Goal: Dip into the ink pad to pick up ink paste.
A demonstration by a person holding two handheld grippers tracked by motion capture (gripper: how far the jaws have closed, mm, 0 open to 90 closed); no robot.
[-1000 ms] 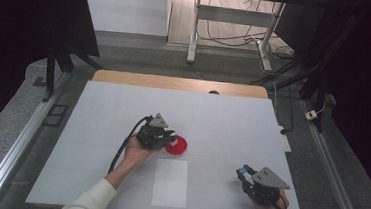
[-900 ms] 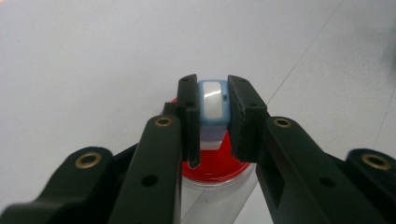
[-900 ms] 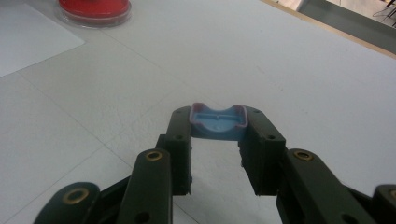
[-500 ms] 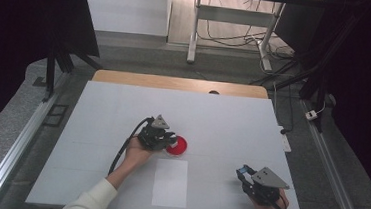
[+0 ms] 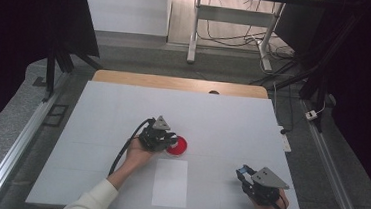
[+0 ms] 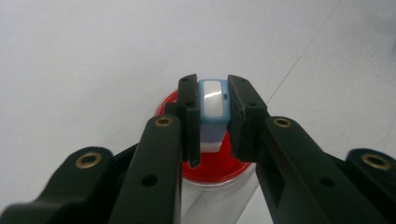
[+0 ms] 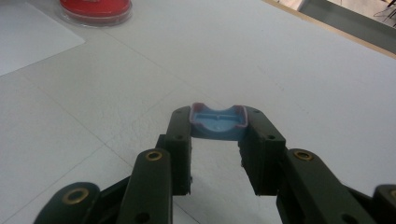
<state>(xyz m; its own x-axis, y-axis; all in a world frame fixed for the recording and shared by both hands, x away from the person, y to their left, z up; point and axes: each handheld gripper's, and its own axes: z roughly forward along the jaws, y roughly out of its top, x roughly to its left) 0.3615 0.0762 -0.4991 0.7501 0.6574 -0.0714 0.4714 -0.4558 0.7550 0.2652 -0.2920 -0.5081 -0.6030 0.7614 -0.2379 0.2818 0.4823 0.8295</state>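
Left gripper jaws clamp a blue-and-white stamp between their tips, directly above the red ink pad. Right gripper jaws grasp a blue cap between their tips.

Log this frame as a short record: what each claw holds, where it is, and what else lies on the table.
left claw: shut on a blue-and-white stamp, held over the red ink pad
right claw: shut on a blue cap, near the table's right front corner
white sheet: flat at the front, between the hands
stamp on pad: contact cannot be told
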